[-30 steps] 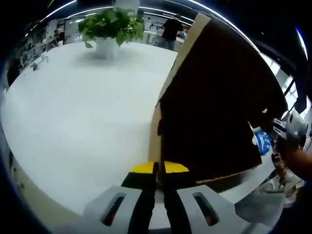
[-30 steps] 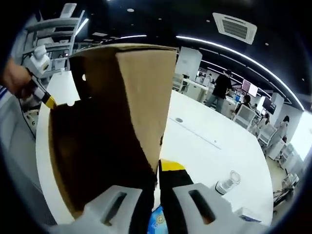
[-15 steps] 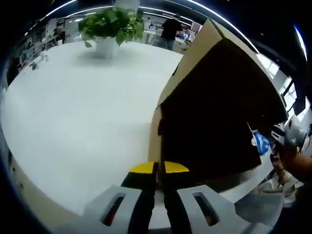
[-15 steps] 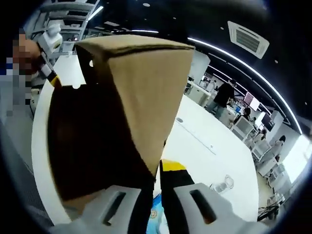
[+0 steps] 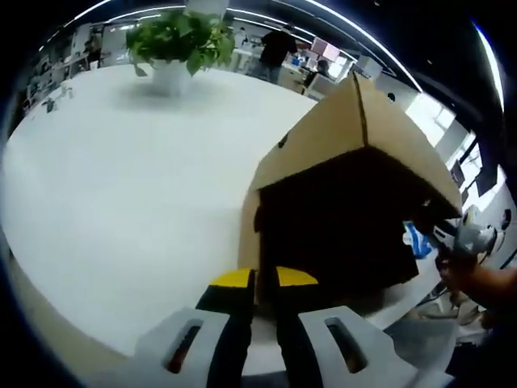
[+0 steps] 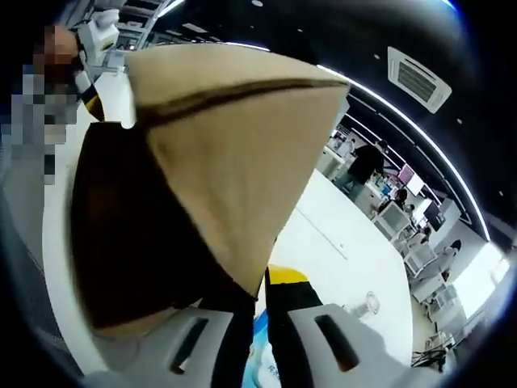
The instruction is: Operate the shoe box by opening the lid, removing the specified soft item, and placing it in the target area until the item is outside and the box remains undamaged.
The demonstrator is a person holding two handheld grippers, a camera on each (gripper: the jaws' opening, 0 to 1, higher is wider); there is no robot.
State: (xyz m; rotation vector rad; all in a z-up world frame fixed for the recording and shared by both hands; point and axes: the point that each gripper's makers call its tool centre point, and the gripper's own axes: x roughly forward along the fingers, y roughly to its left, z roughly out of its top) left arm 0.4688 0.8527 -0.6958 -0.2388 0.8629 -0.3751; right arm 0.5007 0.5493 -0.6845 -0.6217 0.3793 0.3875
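Where plant (image 5: pixel 179 36) stands, white table (image 5: pixel 121 178).

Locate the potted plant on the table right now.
In the left gripper view, the potted plant stands at the far side of the white table, up and left of the cardboard shoe box.

Bright strip lights (image 5: pixel 339 12) glare overhead – the white table (image 5: pixel 121 178) nearly washes out. The cardboard box (image 6: pixel 234 153) is lit on top, its inside black shadow – edges bend and blur, the right gripper view smeared
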